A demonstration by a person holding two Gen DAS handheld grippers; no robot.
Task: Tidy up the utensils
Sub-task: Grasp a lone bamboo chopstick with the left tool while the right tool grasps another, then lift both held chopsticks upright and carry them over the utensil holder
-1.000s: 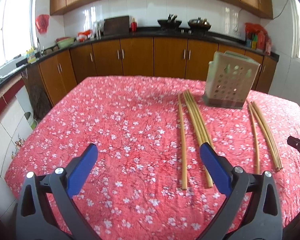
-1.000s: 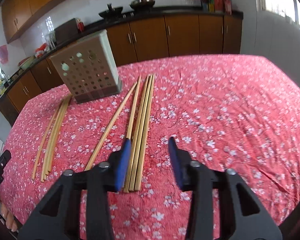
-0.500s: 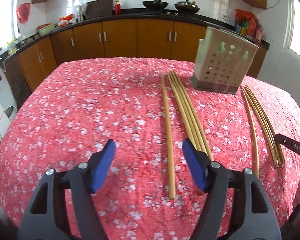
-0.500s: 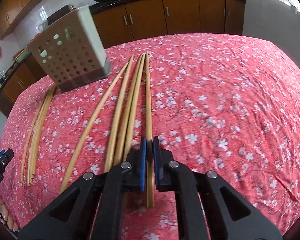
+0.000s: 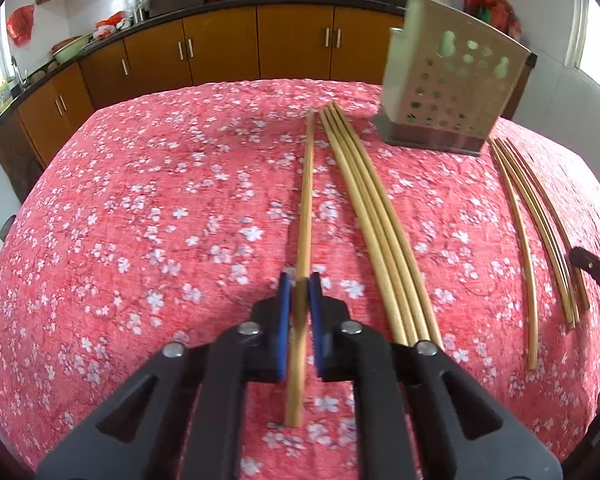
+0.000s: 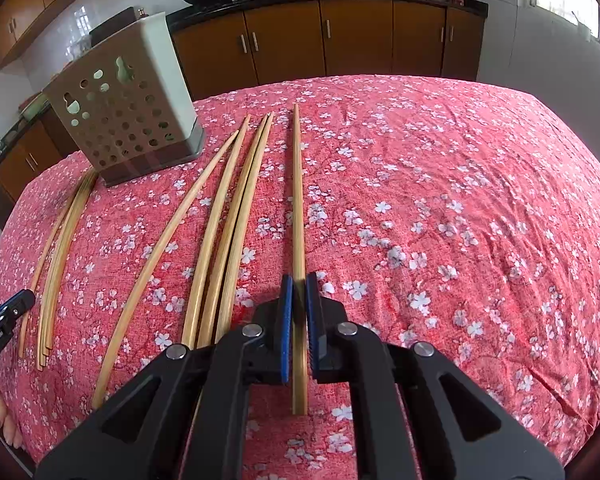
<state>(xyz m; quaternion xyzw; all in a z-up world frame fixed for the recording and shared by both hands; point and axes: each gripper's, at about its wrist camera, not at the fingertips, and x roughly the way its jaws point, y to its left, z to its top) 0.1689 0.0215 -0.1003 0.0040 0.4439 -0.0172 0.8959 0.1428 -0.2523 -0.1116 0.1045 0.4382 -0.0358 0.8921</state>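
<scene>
My left gripper (image 5: pixel 299 280) is clamped on one chopstick (image 5: pixel 306 200) and my right gripper (image 6: pixel 297 282) on another chopstick (image 6: pixel 298 200), both lying on the floral tablecloth (image 6: pixel 460 200). Beyond stands the perforated holder (image 5: pixel 452 92). No lettering is readable.

Chopsticks (image 5: pixel 306 216): pale bamboo or wood, smooth, faint sheen. Tablecloth (image 5: pixel 160 220): red woven cloth, white blossom print, matt, slightly creased. Utensil holder (image 5: pixel 452 80): beige perforated plastic, matt, on darker glossy base. Left gripper (image 5: pixel 300 292) and right gripper (image 6: pixel 299 292): matt black plastic arms, bright metal rivets, blue textured pads (image 6: pixel 286 320). Cabinets (image 5: pixel 220 48): brown wood, semi-gloss, metal handles.
</scene>
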